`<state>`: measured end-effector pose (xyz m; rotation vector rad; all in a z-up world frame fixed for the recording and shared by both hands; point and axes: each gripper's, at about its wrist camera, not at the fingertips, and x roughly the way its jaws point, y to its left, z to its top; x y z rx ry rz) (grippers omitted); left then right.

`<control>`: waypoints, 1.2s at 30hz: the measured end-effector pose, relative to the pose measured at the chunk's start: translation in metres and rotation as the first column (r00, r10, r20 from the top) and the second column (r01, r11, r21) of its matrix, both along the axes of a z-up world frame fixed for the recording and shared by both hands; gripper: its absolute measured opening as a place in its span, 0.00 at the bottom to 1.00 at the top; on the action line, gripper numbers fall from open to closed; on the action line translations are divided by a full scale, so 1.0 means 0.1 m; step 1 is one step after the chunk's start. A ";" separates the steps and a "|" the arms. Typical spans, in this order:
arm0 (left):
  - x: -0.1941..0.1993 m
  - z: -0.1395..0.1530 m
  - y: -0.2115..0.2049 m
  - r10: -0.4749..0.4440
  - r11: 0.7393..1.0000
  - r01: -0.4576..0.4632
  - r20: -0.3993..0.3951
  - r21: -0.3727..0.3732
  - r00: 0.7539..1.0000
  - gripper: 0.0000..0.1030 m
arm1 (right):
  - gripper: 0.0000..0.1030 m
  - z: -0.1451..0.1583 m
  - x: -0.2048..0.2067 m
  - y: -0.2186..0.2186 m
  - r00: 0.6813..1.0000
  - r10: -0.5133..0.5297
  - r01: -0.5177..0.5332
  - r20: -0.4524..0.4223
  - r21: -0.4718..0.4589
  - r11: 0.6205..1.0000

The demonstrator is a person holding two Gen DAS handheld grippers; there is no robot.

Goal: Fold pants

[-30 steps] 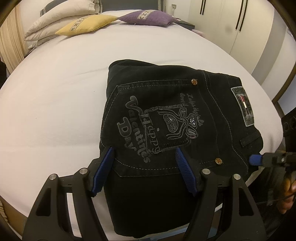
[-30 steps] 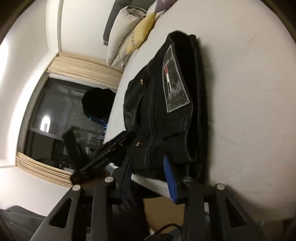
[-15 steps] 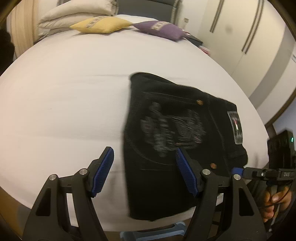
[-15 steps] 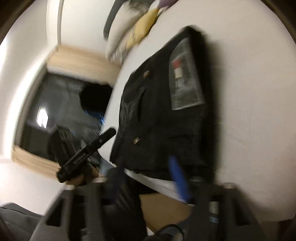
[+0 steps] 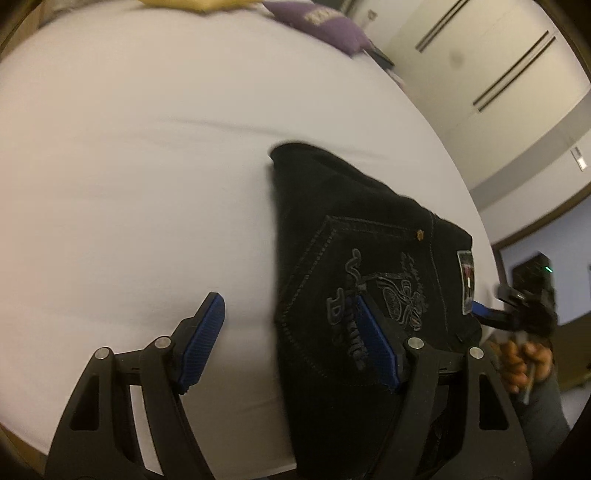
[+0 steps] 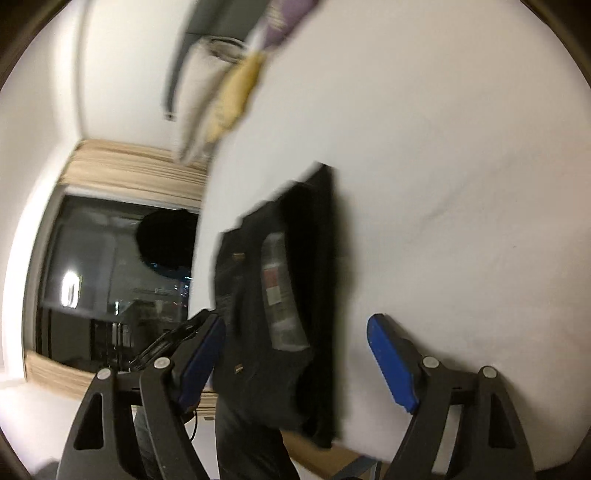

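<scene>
The black pants lie folded in a compact stack on the white bed, back pocket with grey stitched lettering facing up. My left gripper is open and empty, its right finger over the pants' near left part, its left finger over bare sheet. In the right wrist view the pants show edge-on with a grey label. My right gripper is open and empty, straddling the pants' near edge. It also appears in the left wrist view, held by a hand at the bed's right edge.
A purple cushion and a yellow one lie at the head of the bed. White wardrobe doors stand to the right. A dark window with beige blinds is on the other side.
My right gripper has opened wide and drawn back from the pants' edge. My left gripper has shifted left and swung, so the pants now sit to its right.
</scene>
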<state>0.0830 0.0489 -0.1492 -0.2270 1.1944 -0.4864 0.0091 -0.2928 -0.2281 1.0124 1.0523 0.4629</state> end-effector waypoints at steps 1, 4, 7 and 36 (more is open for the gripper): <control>0.04 -0.04 -0.03 -0.011 1.000 0.011 -0.015 0.000 1.000 0.69 | 0.79 -0.01 0.04 0.01 1.000 0.000 0.000 0.008 0.009 1.000; 0.11 -0.11 -0.15 -0.055 0.998 0.057 -0.034 0.032 0.998 0.69 | 0.79 -0.01 0.20 0.11 1.000 0.030 -0.030 0.002 -0.008 1.000; 0.16 -0.11 -0.25 -0.085 0.996 0.086 -0.031 0.039 0.996 0.69 | 0.79 -0.02 0.27 0.20 0.997 0.069 -0.070 -0.018 -0.052 0.996; 0.28 0.69 -0.49 -0.078 0.996 0.084 0.167 -0.028 0.983 0.18 | 0.19 0.81 0.34 0.38 0.978 0.097 -0.030 0.184 -0.338 0.941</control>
